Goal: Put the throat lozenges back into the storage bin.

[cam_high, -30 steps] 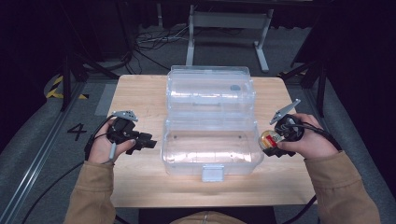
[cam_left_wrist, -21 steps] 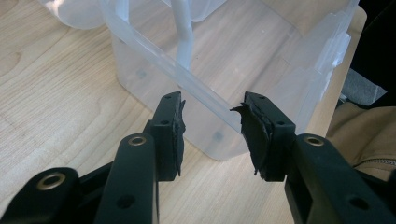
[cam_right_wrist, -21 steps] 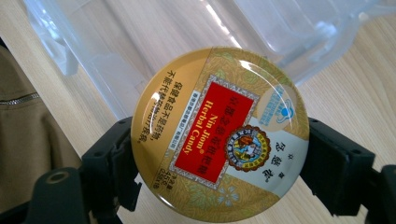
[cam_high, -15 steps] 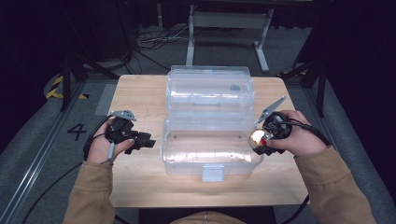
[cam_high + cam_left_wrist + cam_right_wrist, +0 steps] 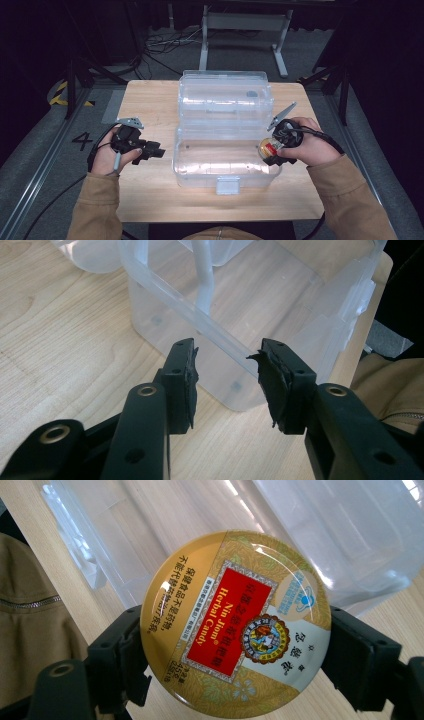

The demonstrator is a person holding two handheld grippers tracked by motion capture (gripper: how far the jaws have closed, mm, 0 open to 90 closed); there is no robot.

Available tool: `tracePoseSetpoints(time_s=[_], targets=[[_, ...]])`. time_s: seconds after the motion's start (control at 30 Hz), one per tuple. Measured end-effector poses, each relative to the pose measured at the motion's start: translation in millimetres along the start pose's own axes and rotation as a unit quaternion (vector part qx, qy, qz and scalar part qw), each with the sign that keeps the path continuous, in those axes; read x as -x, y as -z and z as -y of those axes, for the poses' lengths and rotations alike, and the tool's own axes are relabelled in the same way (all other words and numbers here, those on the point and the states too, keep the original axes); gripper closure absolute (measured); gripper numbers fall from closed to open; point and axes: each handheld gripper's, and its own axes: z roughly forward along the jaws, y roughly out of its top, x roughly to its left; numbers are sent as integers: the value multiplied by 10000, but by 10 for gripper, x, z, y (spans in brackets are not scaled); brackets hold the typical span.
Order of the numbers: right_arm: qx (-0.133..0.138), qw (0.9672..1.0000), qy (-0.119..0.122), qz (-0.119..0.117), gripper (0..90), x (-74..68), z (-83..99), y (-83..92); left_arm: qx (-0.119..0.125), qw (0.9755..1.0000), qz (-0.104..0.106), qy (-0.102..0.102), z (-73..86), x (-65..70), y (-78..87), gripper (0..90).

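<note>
My right claw (image 5: 266, 149), clamped on the candy tin (image 5: 235, 622), has slid in over the open box's (image 5: 225, 172) rim — ready to drop — while my left claw (image 5: 156, 151) waits, wide and empty.

The round candy tin (image 5: 235, 622) reads "Nin Jiom Herbal Candy"; floor marking (image 5: 81, 140) reads "4".
</note>
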Motion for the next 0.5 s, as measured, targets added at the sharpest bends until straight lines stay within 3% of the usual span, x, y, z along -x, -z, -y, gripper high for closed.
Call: tracePoseSetpoints(time_s=[0.5], targets=[[-199,9998,-37,-59,200,-19,-32,-245,-4,10000,0,36,3,-5,-13,593]])
